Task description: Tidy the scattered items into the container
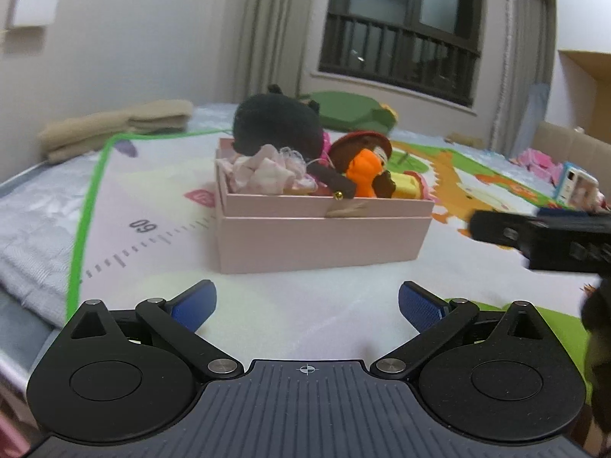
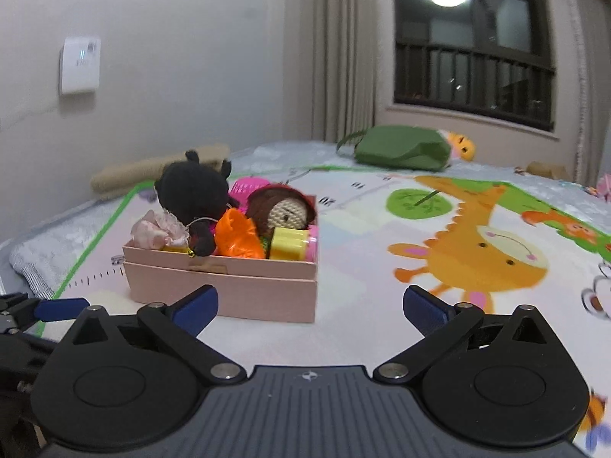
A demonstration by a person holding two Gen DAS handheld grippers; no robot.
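Observation:
A pink box [image 1: 317,240] [image 2: 229,286] stands on the play mat, filled with toys: a black crochet doll [image 1: 275,126] [image 2: 194,194], a brown-haired crochet doll [image 1: 362,149] [image 2: 284,208], an orange toy [image 1: 362,175] [image 2: 238,238], a pink scrunchie [image 1: 263,173] [image 2: 158,231] and a yellow toy [image 2: 288,244]. My left gripper [image 1: 307,303] is open just in front of the box, with nothing between its blue pads. My right gripper [image 2: 311,307] is open too, empty, with its left pad before the box's near wall. The right gripper's black body [image 1: 542,240] shows at the right of the left wrist view.
A colourful play mat [image 2: 469,255] with a giraffe print covers the bed. A green bag [image 2: 401,149] lies at the far side below the window. A beige folded cloth [image 1: 114,129] sits far left. Pink items and a small box [image 1: 573,187] lie at the far right.

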